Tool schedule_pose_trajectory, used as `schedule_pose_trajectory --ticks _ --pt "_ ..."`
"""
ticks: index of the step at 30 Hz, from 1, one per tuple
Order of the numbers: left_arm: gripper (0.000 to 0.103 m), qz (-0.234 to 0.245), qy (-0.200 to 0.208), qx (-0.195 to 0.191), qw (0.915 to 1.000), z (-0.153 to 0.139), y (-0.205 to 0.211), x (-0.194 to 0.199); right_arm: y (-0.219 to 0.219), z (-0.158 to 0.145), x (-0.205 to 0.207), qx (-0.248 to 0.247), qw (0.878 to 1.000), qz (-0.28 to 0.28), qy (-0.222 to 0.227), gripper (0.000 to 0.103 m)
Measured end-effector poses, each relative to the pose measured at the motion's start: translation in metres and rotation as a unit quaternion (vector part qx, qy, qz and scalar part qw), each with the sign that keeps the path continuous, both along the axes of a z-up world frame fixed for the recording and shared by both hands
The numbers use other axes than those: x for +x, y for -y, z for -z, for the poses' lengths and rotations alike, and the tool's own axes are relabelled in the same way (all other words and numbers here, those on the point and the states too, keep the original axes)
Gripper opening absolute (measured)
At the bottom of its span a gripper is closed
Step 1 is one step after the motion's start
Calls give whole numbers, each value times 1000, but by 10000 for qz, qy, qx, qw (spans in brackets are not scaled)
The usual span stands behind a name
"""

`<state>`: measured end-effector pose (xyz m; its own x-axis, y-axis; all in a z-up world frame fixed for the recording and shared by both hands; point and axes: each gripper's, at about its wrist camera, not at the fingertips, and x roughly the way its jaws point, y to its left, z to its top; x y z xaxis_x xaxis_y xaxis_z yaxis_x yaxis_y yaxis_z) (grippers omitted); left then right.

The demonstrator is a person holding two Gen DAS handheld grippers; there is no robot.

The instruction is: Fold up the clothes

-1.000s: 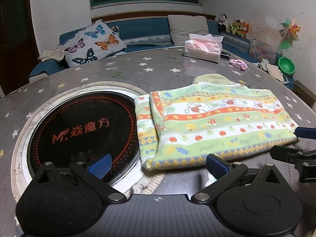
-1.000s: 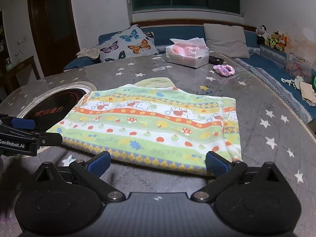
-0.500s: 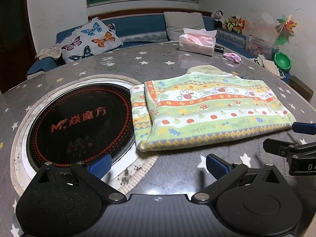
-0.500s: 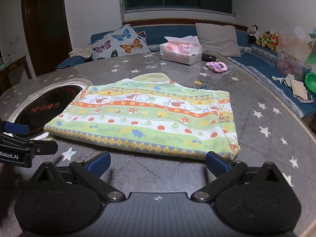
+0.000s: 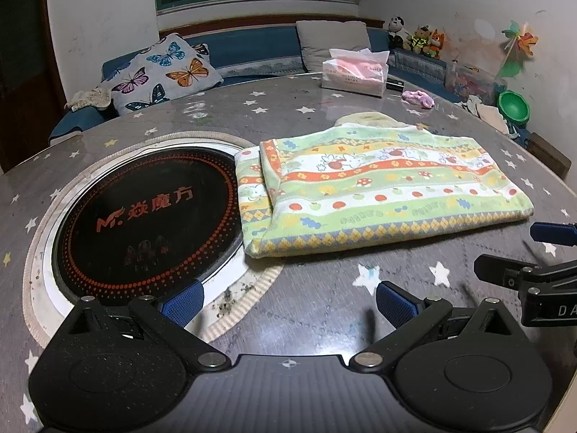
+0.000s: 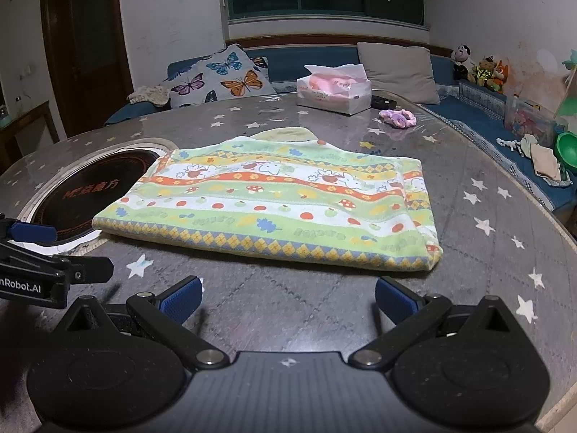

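A folded child's garment (image 5: pixel 378 187) with green, orange and white striped print lies flat on the round star-patterned table (image 5: pixel 306 310); it also shows in the right wrist view (image 6: pixel 274 209). A pale collar (image 6: pixel 285 133) sticks out at its far edge. My left gripper (image 5: pixel 286 305) is open and empty, hovering over the table short of the garment's near left corner. My right gripper (image 6: pixel 286 297) is open and empty, just short of the garment's near edge. Each gripper shows at the edge of the other's view.
A black round cooktop (image 5: pixel 144 216) is set into the table, left of the garment. A tissue box (image 6: pixel 333 93) and a purple scrunchie (image 6: pixel 398 117) lie at the far side. A sofa with a butterfly pillow (image 5: pixel 162 72) and toys stands behind.
Both grippers have pulled back toward me, away from the garment's near edge. The garment lies still and folded as before.
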<state>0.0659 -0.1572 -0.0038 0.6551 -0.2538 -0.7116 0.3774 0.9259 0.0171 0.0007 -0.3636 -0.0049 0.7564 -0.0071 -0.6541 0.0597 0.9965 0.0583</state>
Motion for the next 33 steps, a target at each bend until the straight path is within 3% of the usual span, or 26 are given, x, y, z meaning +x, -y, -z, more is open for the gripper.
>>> schedule_pose_trajectory --ticks 33 --pt "103 135 86 48 9999 -2 3 -25 -8 2 -22 16 10000 87 15 103"
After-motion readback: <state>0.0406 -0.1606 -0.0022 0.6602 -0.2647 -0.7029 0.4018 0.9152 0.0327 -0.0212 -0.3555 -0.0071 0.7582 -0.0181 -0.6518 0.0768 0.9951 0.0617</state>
